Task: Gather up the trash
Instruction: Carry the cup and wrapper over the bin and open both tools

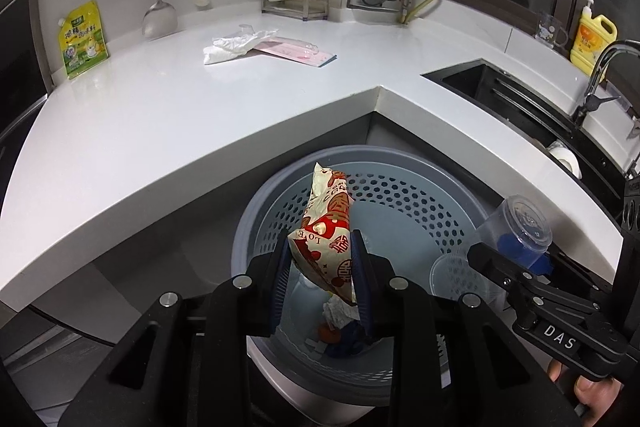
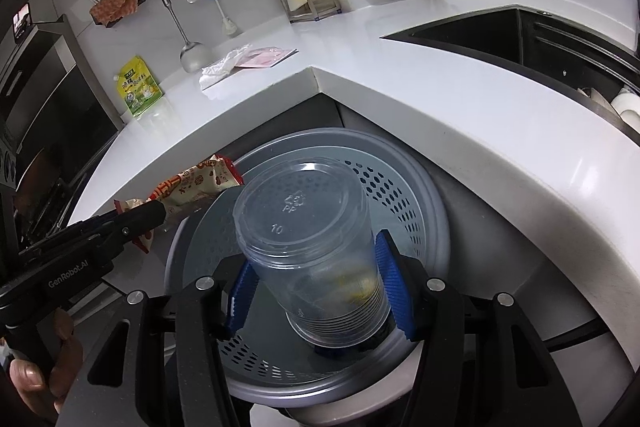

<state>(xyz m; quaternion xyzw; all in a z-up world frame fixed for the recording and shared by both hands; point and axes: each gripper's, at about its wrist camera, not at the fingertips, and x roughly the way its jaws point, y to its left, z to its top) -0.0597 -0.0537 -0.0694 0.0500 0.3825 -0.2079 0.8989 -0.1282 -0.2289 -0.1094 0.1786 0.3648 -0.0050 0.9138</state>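
Together, two grippers are hovering over one grey bin (image 1: 256, 227): left gripper (image 1: 322, 267) is pinching one red-and-white wrapper (image 1: 330, 227), right gripper (image 2: 320, 287) is clamping one clear cup (image 2: 308, 231) (bottom facing outward).

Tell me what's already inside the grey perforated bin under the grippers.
At the bottom of the bin: crumpled white paper, an orange piece and something blue. The held wrapper and left gripper cover the rest.

So the bin (image 1: 360, 211) sits on the floor, tucked into the inside corner of the counter (image 1: 200, 115). Wrapper (image 1: 326, 239) and cup (image 2: 312, 259) both hang over it, cup to the right. A tissue (image 1: 236, 45) lies further back on the counter, sink (image 1: 500, 87) off right.
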